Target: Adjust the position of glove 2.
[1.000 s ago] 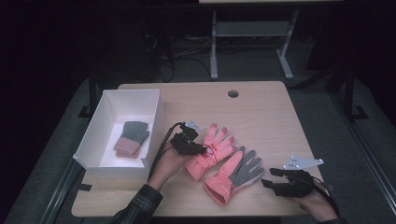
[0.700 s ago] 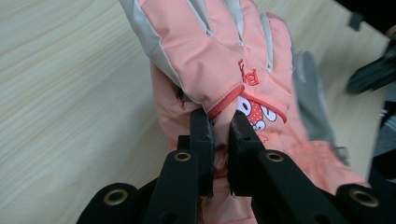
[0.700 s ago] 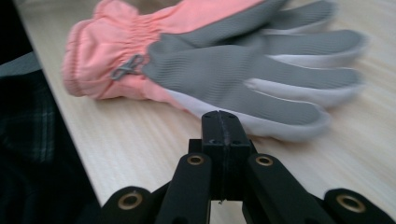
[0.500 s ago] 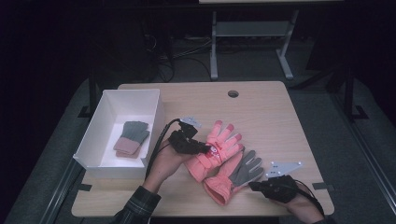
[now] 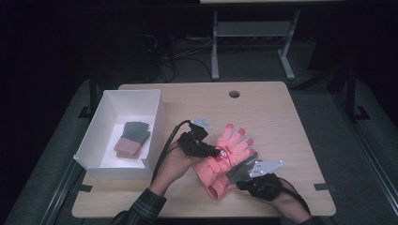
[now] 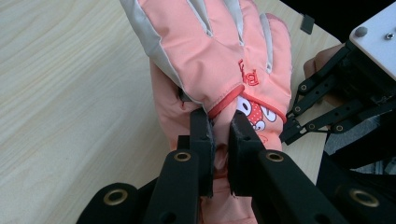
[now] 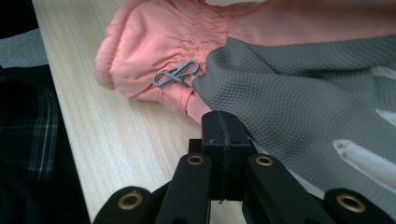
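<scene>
Two gloves lie together on the worktop [image 5: 281,117], at about 5 o'clock from its centre and near its front edge. The pink glove [image 5: 224,157] lies on top with its fingers pointing toward 1 o'clock and its cuff toward 7 o'clock. The grey-palmed glove [image 5: 240,171] lies partly under it, at its 4 o'clock side, the two touching. In the right gripper view a small grey clip [image 7: 176,74] sits at the pink cuff, just beside the edge of the grey palm fabric.

Left tongs [image 5: 217,152] approach from 9 o'clock and grip the pink glove: in the left gripper view the two black jaws pinch a raised fold of pink fabric near the red trim at the wrist. The hand holding them rests at the 8 o'clock side of the glove.

Right tongs [image 5: 238,172] approach from 4 o'clock. Their jaws have just been closing and now stand fully together; in the right gripper view the tips meet at the edge of the grey palm fabric, and whether any fabric is caught between them cannot be told.

At 9 o'clock on the worktop, well apart from the pair, stands a white box [image 5: 155,129]. Inside it lies a knit glove [image 5: 133,138] with a green hand and pink cuff.
</scene>
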`<state>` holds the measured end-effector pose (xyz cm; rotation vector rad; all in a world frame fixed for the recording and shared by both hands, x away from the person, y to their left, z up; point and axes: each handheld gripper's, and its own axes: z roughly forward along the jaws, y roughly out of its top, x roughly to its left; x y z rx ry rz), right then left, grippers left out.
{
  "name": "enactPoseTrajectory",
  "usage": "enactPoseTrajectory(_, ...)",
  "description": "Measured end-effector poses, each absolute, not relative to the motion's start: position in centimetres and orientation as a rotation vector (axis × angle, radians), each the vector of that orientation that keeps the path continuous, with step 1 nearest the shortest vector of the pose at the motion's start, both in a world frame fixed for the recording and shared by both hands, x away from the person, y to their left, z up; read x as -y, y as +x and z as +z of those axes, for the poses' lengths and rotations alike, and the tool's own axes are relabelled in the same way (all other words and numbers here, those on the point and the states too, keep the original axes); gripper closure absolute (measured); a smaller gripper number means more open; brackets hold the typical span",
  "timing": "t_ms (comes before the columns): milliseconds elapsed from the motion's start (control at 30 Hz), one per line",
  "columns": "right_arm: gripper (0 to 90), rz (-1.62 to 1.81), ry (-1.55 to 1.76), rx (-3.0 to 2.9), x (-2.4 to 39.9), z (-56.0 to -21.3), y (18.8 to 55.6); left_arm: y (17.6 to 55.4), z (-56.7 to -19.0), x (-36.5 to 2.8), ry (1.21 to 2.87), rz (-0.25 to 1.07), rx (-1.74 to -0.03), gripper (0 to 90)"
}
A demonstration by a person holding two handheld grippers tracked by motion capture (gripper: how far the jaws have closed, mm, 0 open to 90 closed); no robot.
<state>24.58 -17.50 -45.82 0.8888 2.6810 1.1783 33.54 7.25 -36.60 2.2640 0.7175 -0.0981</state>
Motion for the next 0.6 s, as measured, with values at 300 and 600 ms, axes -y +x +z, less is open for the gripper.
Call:
enactPoseTrajectory(300, 90.0, 1.205, 0.950, -2.605, 20.0, -45.0, 24.4, 33.5, -36.1, -5.8, 2.293, -0.123, -0.652, 82.3)
enactPoseTrajectory(600, 90.0, 1.203, 1.146, -2.443, 25.0, -44.3, 24.6, 32.9, -36.6, -3.9, 2.341, -0.155, -0.612, 82.2)
